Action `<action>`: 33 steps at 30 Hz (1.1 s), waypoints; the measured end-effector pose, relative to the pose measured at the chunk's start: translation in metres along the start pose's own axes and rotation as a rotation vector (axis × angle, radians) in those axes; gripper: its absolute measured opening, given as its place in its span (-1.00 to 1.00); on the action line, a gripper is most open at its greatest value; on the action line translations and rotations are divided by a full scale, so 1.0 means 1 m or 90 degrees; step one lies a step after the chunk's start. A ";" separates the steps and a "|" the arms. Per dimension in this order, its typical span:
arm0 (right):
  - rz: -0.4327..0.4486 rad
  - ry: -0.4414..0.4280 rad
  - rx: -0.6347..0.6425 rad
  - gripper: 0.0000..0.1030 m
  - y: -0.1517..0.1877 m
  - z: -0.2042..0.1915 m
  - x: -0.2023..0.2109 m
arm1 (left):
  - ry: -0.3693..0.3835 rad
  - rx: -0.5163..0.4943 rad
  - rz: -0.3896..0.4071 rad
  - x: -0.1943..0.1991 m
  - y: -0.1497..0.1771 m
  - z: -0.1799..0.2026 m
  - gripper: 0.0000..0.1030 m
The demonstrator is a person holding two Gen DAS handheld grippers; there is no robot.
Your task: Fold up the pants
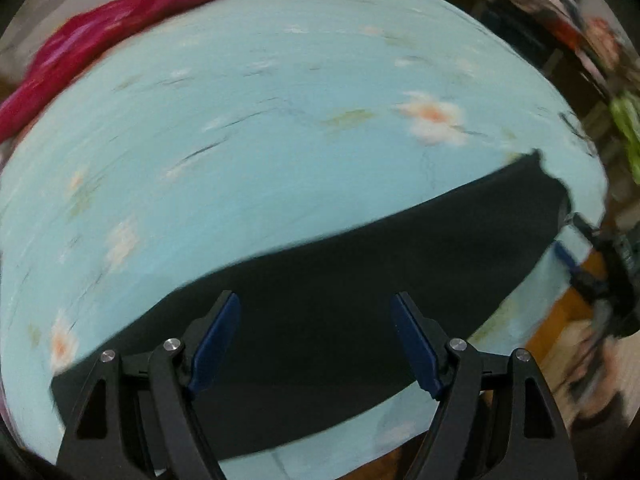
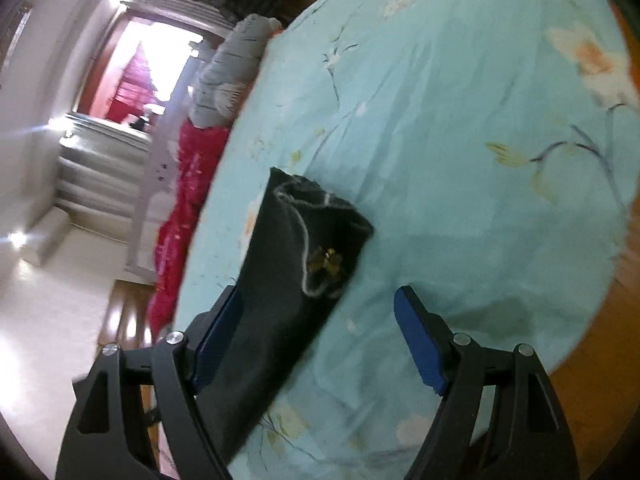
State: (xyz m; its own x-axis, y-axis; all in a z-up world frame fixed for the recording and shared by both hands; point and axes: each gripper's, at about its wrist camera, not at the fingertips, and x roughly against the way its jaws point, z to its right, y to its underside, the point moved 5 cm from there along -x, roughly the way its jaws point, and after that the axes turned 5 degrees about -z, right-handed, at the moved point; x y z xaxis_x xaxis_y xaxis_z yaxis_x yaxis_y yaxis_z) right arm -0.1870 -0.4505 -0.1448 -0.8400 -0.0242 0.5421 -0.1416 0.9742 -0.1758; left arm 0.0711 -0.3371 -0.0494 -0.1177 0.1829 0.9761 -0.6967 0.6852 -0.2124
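- Over the bed (image 1: 248, 128), the left gripper (image 1: 316, 340) has its fingers (image 1: 216, 344) spread wide, with nothing between them; the pads touch no cloth.
- Through that gap shows only the dark pants (image 1: 360, 280) lying below, clear of the pads.
- On the other side, the right gripper (image 2: 320, 336) also stands wide apart and grips nothing.
- Its left finger (image 2: 216, 340) sits at the edge of the pants (image 2: 296, 264); whether it brushes the cloth I cannot tell. Its right finger (image 2: 416, 344) is over bare sheet (image 2: 460, 140).
- No earlier view is given, so nothing can be said of any change.
- Pants: black, laid flat on the pale blue flowered sheet as a long band running across the left wrist view, from lower left to upper right.
- In the right wrist view one end of them is seen, with pale stitched seams, raw-looking edges at the far end, and a small brassy fastening near the middle.
- They lie near the bed's edge, beside a red cloth (image 2: 188, 208) hanging down its side.
- The left gripper points steeply down at the bed, above the pants' mid-length; that view is smeared with blur.
- The right gripper points along the bed at a shallower slant, and its view is tilted.
- At the right edge of the left wrist view, a dark blurred rig with a blue pad (image 1: 568, 256) shows by the pants' far end.
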 end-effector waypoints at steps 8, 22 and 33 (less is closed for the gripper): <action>-0.030 -0.098 0.014 -0.19 -0.005 0.004 -0.030 | 0.100 -0.092 -0.077 -0.052 -0.098 0.128 0.52; -0.029 -0.159 0.025 -0.23 -0.006 0.010 -0.033 | 0.201 -0.216 -0.214 -0.121 -0.131 0.218 0.51; -0.032 -0.182 0.040 -0.58 -0.021 -0.006 -0.030 | 0.333 -0.169 -0.150 -0.077 -0.125 0.194 -0.80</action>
State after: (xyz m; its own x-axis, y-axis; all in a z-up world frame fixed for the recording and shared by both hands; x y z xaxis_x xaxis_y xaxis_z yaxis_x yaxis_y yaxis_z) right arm -0.1563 -0.4692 -0.1525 -0.9432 -0.1427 0.3000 -0.2112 0.9546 -0.2100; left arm 0.0304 -0.5737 -0.0885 0.4253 0.2802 0.8606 -0.4543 0.8885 -0.0648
